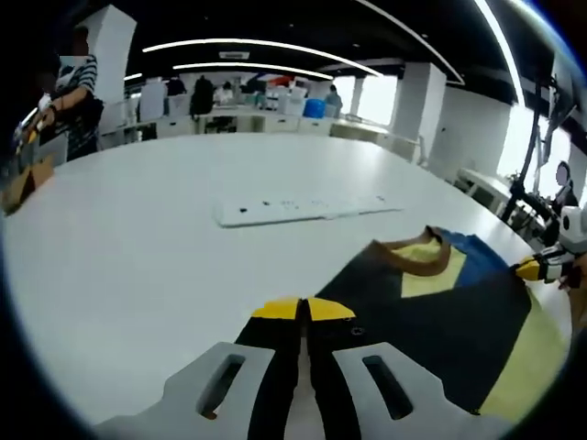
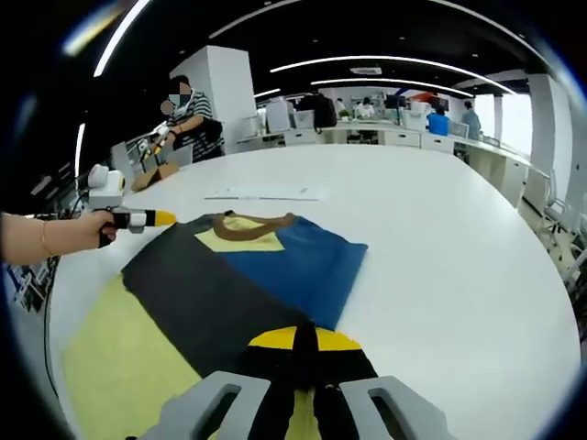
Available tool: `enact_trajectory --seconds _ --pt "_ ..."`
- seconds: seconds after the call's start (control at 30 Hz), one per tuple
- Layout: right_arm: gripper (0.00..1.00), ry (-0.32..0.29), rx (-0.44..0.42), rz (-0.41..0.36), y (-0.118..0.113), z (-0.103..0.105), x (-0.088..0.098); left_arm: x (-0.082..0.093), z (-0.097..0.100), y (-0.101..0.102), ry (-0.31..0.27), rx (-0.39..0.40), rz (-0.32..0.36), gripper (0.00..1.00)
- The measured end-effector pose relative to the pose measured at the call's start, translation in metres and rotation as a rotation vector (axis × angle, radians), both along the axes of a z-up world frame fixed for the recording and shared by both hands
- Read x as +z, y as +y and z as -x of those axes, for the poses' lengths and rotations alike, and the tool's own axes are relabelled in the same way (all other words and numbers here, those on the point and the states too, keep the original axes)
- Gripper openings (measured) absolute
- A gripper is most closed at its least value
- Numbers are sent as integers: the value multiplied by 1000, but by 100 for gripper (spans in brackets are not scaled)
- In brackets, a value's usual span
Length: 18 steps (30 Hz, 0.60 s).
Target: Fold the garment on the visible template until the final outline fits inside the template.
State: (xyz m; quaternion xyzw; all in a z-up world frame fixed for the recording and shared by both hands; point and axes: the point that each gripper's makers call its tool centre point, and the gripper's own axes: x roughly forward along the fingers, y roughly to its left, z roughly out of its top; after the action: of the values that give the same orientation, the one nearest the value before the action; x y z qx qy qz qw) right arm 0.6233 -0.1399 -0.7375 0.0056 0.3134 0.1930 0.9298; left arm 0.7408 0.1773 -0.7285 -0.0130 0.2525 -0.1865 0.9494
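Note:
The garment (image 2: pixel 220 293) lies flat on the white table (image 2: pixel 440 257). It is black, with a blue panel (image 2: pixel 303 261) folded over it and a brown collar (image 2: pixel 252 225) around a yellow lining. A flat yellow sheet (image 2: pixel 119 367), seemingly the template, spreads out from under its near side. My right gripper (image 2: pixel 304 337) is shut, its yellow tips low over the black cloth. A hand holds my left gripper (image 2: pixel 165 218) at the garment's far left corner. In the left gripper view my left gripper (image 1: pixel 303 309) is shut at the edge of the garment (image 1: pixel 431 321), and the right gripper (image 1: pixel 530 269) is at its far side. No cloth is lifted.
A white printed strip (image 1: pixel 303 208) lies on the table beyond the collar. A person in a striped top (image 2: pixel 188 119) stands at the table's far edge near a cardboard box (image 2: pixel 156 174). Desks and other people fill the room behind.

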Motion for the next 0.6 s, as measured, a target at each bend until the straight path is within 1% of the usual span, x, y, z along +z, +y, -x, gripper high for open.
enact_trajectory --seconds 0.03,0.07,0.1,0.13,0.17,0.23,0.3,0.4,0.47,0.5,0.6 --pt "14 11 2 -5 0 1 0 4 0 0 -5 -3 20 0" --pt "20 11 7 -7 0 1 0 6 0 -1 -11 -7 23 1" --pt "24 10 9 -9 1 1 0 9 0 1 -22 -5 9 5" --pt "26 9 16 -11 2 2 1 10 0 3 -29 -6 -8 9" --pt "29 9 21 -12 3 3 2 12 1 3 -30 -8 -12 12" --pt "36 9 37 -19 7 5 5 16 2 5 -35 -7 -2 17" --pt "43 4 61 -25 11 8 10 20 5 5 -37 -8 22 21" --pt "53 5 100 -29 18 12 15 24 12 5 -31 -18 10 28" --pt "58 3 124 -27 21 16 18 25 18 3 -29 -35 7 30" --pt "62 9 145 -28 24 19 20 26 22 2 -26 -51 7 33" --pt "70 24 166 -33 28 28 21 29 32 -1 -27 -78 7 41"
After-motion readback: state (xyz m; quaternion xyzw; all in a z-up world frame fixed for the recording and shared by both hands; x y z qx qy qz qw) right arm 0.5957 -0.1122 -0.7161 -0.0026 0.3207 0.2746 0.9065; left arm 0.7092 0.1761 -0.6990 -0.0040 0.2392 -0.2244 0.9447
